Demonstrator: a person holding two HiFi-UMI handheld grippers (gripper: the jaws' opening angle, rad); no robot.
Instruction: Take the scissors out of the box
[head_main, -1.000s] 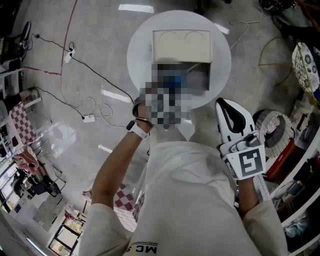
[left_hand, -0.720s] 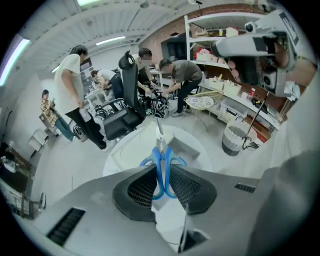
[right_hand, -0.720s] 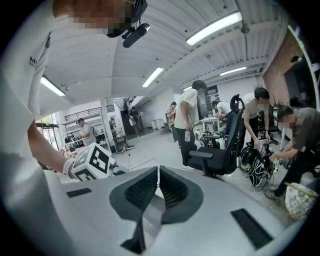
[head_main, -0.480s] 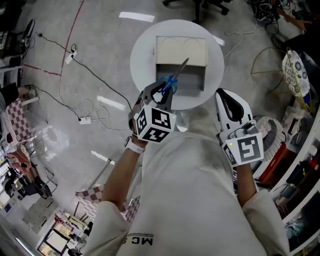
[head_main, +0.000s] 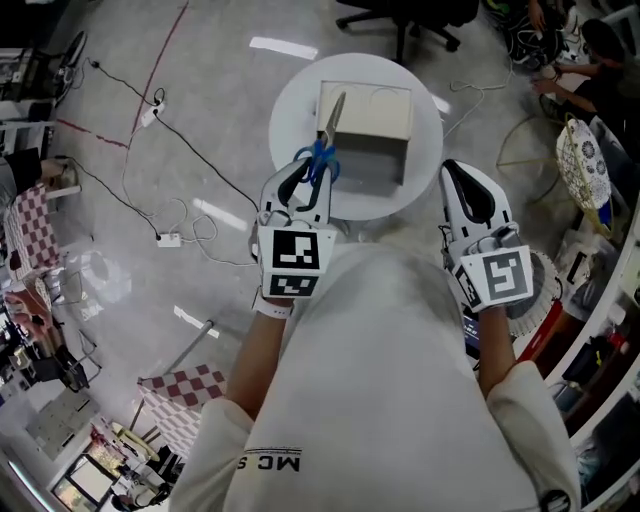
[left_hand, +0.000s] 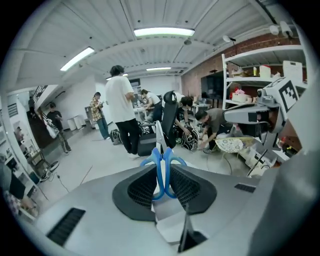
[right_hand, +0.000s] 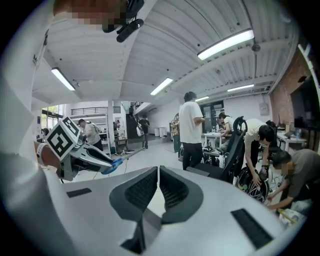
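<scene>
The left tool (head_main: 312, 172) sat just left of the frame's centre in the head view, its marker cube (head_main: 293, 262) toward the person's white shirt; its jaws were closed on the blue handles of the scissors (head_main: 324, 140); the closed blades pointed up the frame and crossed the left edge of the box (head_main: 375, 108) in the picture. In the left gripper view the left tool (left_hand: 161, 176) showed its two dark pads pressed against the handle loops of the scissors (left_hand: 161, 159), one loop on each side; the blades rose straight ahead against a room with people in it, not against the box. The cream box stood on the round white tabletop (head_main: 290, 112) in the upper middle of the frame; its nearer part was grey and shaded. The right tool (head_main: 462, 185) was at the right of the frame, beside the tabletop's lower right rim and well apart from the box; in the right gripper view the right tool (right_hand: 158, 182) had its jaws drawn narrow, a thin slit between the pads, gripping nothing. At the left of that view the scissors' blue handles showed at the left tool's tip. Cables (head_main: 150, 130) trailed over the grey floor at the upper left of the head view.
</scene>
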